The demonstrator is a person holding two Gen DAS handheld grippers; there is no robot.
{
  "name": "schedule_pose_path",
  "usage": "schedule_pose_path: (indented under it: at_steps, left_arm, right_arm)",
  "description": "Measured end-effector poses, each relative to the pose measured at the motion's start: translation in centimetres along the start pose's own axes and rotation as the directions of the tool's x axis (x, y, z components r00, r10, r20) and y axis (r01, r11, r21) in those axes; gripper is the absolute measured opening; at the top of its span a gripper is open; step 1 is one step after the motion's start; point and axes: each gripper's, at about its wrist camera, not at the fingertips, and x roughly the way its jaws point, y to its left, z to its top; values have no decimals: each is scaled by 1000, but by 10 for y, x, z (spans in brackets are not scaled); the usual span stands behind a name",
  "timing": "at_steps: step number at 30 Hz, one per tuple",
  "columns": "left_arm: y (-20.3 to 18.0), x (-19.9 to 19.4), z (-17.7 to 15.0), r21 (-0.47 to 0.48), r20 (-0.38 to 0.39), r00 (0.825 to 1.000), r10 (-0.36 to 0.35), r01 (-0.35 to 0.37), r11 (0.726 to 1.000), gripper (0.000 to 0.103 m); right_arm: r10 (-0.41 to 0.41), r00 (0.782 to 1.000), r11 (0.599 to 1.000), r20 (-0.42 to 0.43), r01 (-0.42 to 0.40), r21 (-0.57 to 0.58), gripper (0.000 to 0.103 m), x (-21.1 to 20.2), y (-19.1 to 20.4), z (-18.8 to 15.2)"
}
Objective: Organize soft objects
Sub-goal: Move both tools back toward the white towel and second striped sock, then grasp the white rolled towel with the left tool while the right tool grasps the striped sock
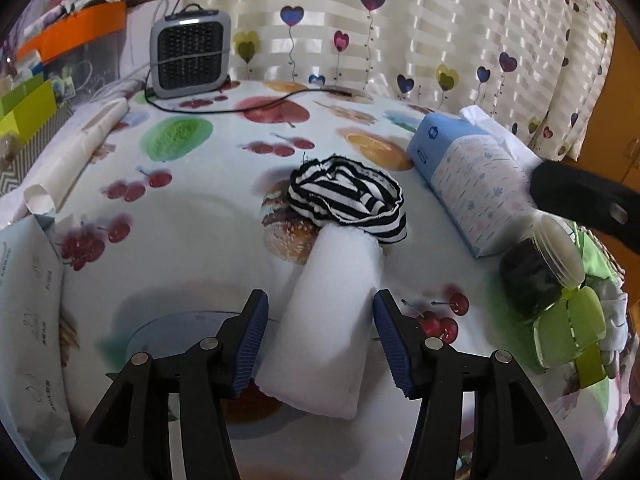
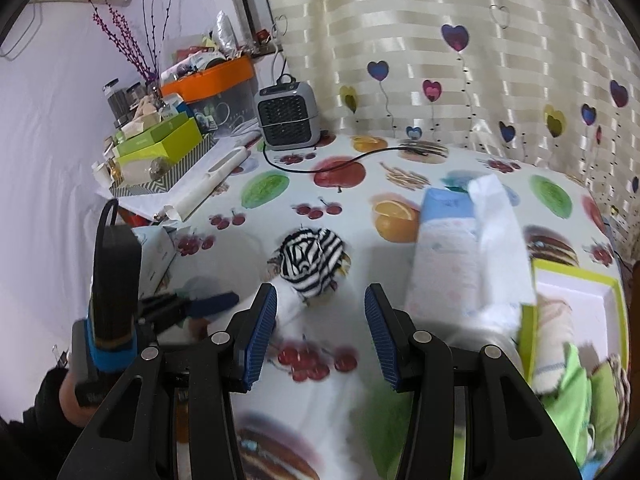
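while my left hand-held gripper [image 1: 320, 344] sits over the white rolled towel [image 1: 332, 320], its jaws stand wide with the roll lying between them and neither blue pad pressing on it, so nothing is held. the towel's long axis runs roughly 6 to 12 o'clock in the left wrist view, leaning a little toward 1, which lines up with my fingers; the jaws would close across its short width. its far end touches or tucks under the striped black-and-white cloth [image 1: 348, 200] at 12 o'clock. my right hand-held gripper [image 2: 320, 334] is part open and empty, only the fruit-print surface [image 2: 312, 396] between its pads; the striped cloth lies just ahead at 12 o'clock, the towel at 10 to 11. left is clearly nearer the towel. tissue pack [image 1: 472, 176] sits at 2 o'clock from the left jaws. hard to tell: whether the towel end is under or just against the striped cloth; the towel's near end is partly cut off by my left finger; the right view is motion-blurred, and the green box [image 2: 576, 320] at 3 o'clock has contents i can't make out.
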Motion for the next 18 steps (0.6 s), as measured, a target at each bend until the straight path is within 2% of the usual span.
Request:
schedule_pose_path:
  at_steps: [1, 4, 11, 18]
  left_arm:
    - [0, 0, -1, 4, 1, 1000, 8, -8, 1000, 38]
    - [6, -2, -1, -20, 0, 1000, -1, 1, 1000, 28]
    - [29, -14, 0, -110, 31, 999, 14, -11, 994, 25]
    - [31, -18, -1, -126, 33, 999, 24, -20, 992, 25]
  right_arm:
    - [0, 1000, 1000, -8, 0, -3, 47, 6, 1, 3]
    - [1, 999, 1000, -32, -1, -14, 47, 25, 6, 12]
    - [1, 995, 999, -95, -4, -35, 47, 68, 16, 22]
    - [-5, 989, 1000, -145, 4, -12, 47, 102, 19, 27]
